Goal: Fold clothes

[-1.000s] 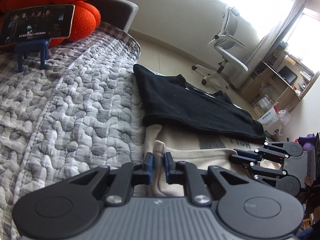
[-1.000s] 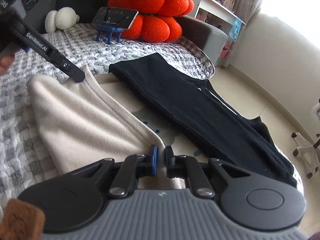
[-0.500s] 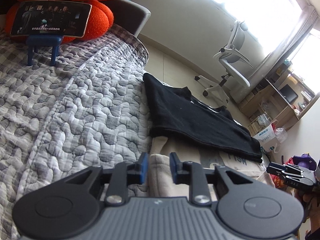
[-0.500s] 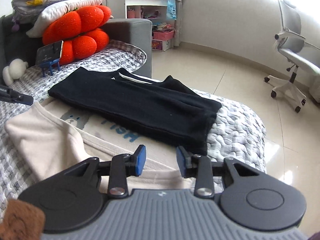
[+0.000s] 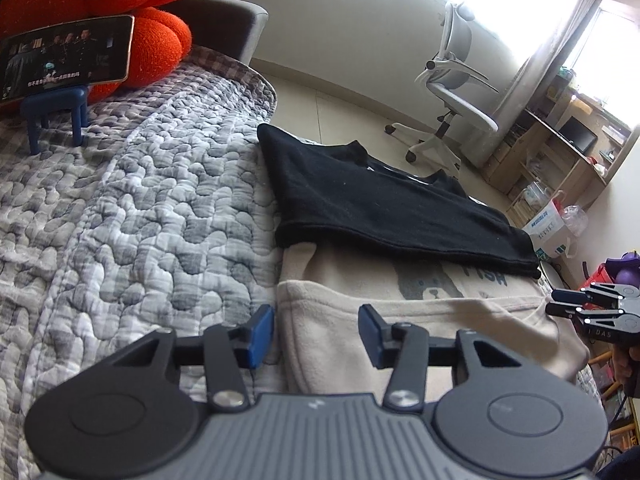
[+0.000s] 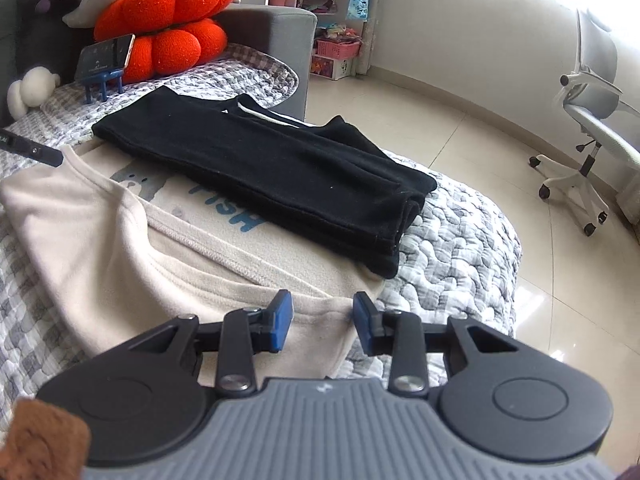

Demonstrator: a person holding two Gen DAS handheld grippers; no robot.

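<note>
Left gripper (image 5: 316, 332) and right gripper (image 6: 322, 326), both with jaws released and holding nothing, poised over opposite ends of the folded beige garment (image 6: 100, 232), which lies flat on the quilted bed (image 5: 140, 208) beside and partly under a folded black garment (image 6: 272, 168).

Bright daylight, window (image 5: 600, 36) blown out; fisheye bending at edges; soft shadows, mostly sharp.

Beige garment (image 6: 100, 232) with blue lettering and grey bear print, beside black garment (image 6: 276, 168), both on grey-and-white checked quilt (image 5: 140, 216); orange cushion (image 6: 168, 20) behind.
</note>
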